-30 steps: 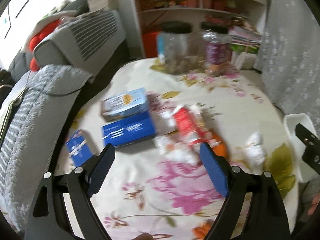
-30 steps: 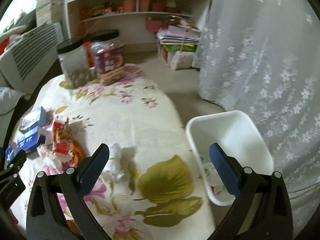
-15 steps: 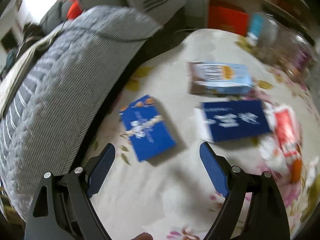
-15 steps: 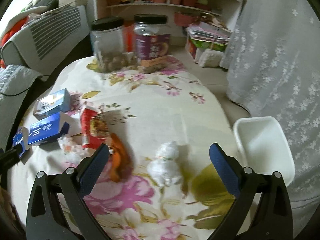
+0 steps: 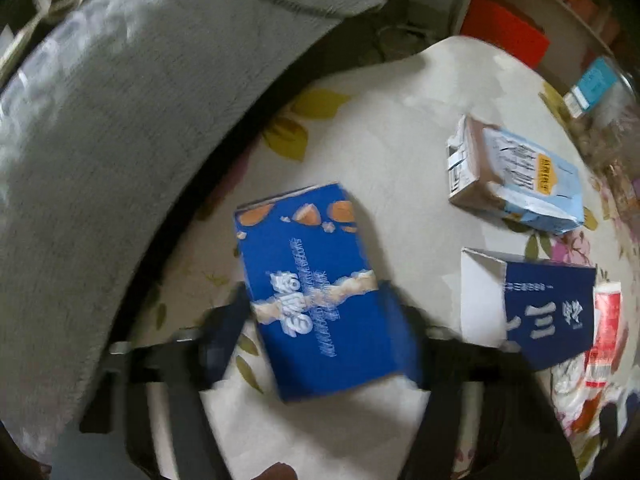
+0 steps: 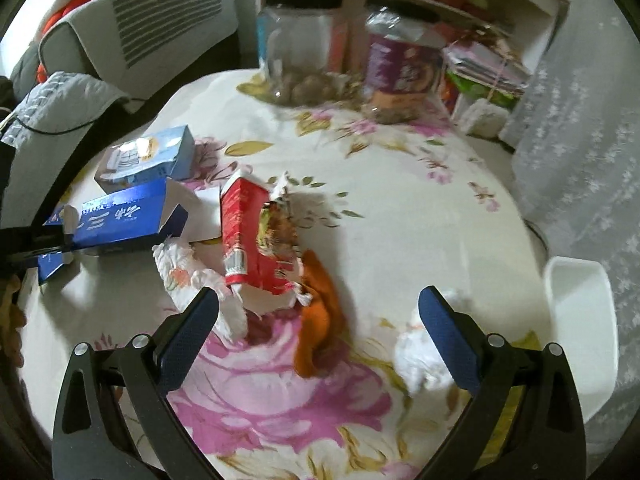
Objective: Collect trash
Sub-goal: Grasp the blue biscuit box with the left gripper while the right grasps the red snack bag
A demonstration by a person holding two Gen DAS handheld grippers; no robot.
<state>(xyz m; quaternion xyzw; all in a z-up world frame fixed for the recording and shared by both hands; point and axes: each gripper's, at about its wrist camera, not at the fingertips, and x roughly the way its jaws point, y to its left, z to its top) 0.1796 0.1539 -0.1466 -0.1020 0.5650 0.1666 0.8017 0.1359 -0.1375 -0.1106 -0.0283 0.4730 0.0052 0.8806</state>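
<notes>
A blue biscuit box (image 5: 316,292) lies flat on the floral tablecloth (image 5: 380,128). My left gripper (image 5: 316,328) is down over it, one jaw on each side of the box, close to its edges; whether they press it is blurred. A dark blue carton (image 5: 548,316), a light blue carton (image 5: 516,176) and a red carton (image 5: 604,332) lie to the right. My right gripper (image 6: 318,320) is open and empty above the red torn carton (image 6: 248,236), an orange wrapper (image 6: 318,320) and white crumpled paper (image 6: 200,280). Another paper wad (image 6: 424,356) lies right.
A white bin (image 6: 580,320) stands off the table's right edge by a lace curtain. Two jars (image 6: 304,56) stand at the table's far end before a shelf. A grey sofa cushion (image 5: 120,120) borders the table's left edge.
My left gripper dropped down onto the blue biscuit box and its jaws narrowed around it. My right gripper swung left, from the white bin toward the red carton and wrappers.
</notes>
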